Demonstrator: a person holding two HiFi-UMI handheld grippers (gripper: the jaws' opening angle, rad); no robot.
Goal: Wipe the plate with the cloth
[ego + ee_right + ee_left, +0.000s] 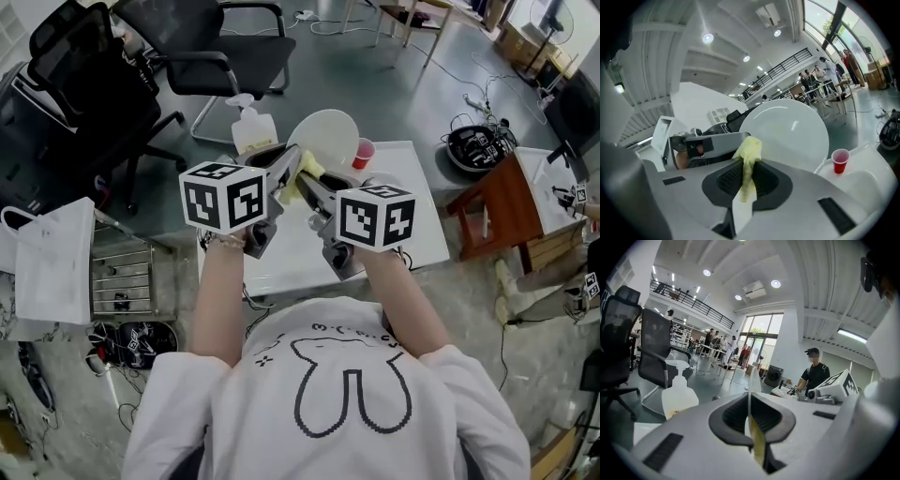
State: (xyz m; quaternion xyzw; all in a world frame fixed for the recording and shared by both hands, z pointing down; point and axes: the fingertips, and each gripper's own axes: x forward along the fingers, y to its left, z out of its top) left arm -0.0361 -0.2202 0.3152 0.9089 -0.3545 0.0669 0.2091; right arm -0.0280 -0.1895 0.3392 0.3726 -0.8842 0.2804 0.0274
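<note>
Above the table, my left gripper (292,161) is shut on the rim of the white plate (330,139) and holds it up on edge. In the left gripper view the plate (753,380) shows as a thin edge between the closed pads of the left gripper (750,420). My right gripper (312,187) is shut on the yellow cloth (306,174), just right of the left jaws and in front of the plate's lower left part. In the right gripper view the cloth (749,152) bunches out of the right gripper (746,180), with the plate's face (787,131) close behind.
The white table (412,234) carries a soap pump bottle (251,127) at its far left and a red cup (364,152) behind the plate. Black office chairs (89,84) stand to the left, a wooden stool (497,202) to the right. People stand far off (814,373).
</note>
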